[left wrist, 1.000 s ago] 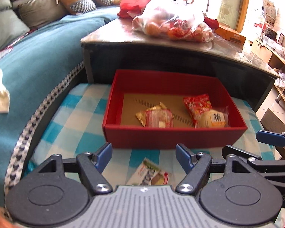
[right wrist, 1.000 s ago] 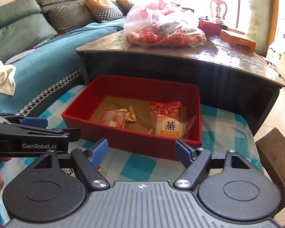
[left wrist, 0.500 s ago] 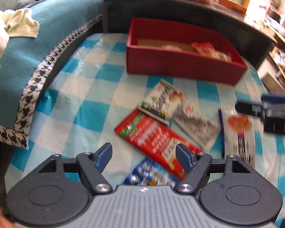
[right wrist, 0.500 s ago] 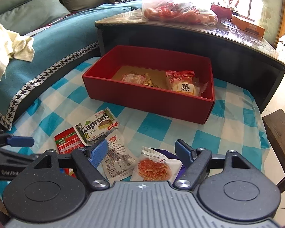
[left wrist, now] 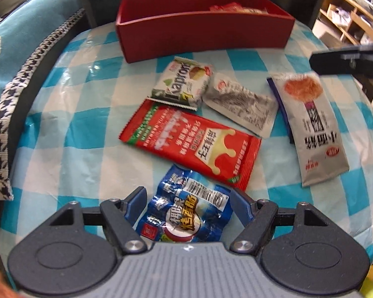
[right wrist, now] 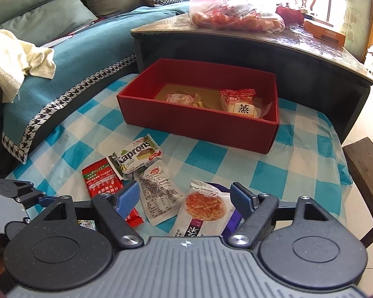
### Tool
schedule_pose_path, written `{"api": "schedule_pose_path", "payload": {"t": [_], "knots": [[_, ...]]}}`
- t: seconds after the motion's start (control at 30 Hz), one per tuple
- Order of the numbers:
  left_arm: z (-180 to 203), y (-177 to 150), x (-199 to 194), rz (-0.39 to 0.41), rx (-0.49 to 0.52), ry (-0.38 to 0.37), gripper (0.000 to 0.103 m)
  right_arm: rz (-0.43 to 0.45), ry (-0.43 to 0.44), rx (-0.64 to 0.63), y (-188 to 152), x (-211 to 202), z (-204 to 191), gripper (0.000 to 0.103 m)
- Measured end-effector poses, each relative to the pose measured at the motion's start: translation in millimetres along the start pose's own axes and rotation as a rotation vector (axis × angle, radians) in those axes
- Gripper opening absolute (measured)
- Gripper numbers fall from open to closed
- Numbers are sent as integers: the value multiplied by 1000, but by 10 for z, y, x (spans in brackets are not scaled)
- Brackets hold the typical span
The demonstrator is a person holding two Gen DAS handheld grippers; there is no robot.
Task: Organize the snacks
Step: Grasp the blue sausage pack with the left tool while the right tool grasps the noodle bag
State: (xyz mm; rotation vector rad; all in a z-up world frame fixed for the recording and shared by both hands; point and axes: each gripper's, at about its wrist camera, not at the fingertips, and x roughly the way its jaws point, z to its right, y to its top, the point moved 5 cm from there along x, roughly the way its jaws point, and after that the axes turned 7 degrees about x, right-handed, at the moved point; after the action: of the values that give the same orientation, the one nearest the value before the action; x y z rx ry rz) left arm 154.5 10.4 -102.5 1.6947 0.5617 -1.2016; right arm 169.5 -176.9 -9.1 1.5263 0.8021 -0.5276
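On the checked cloth (left wrist: 69,134), five snack packets (left wrist: 190,139); red box (right wrist: 199,126) holds three.

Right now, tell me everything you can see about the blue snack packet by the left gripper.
The blue snack packet is a crinkled, shiny foil pouch with white and yellow Chinese lettering, a barcode and a small red square. It lies flat on the checked tablecloth, between the open jaws of the left gripper, just short of the red packet. Contact is unclear.

The left tongs (left wrist: 187,202) are held low and spread wide, blue pads angled inward, nothing clamped between them. The right tongs (right wrist: 185,196) are likewise held apart and tilted downward, and are seen from the left view as a dark blurred bar at the right edge.
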Motion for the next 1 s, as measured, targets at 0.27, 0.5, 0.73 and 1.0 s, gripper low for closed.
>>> {"api": "schedule_pose_path", "payload": {"t": [0.27,0.5,0.73,1.0], "knots": [[84,-30,31,-1,67,-15,103,-5,9,19,2,-9,61,85],[109,-95,-62,-9,40,-28,101,-8,3,11,-15,-16,70,85],[337,-162,-126,-6,59,-55,100,-6,-20,14,-43,-93,179,84],[322,-47,-239,55,23,-41,99,-81,-95,100,-207,62,454,85]]}}
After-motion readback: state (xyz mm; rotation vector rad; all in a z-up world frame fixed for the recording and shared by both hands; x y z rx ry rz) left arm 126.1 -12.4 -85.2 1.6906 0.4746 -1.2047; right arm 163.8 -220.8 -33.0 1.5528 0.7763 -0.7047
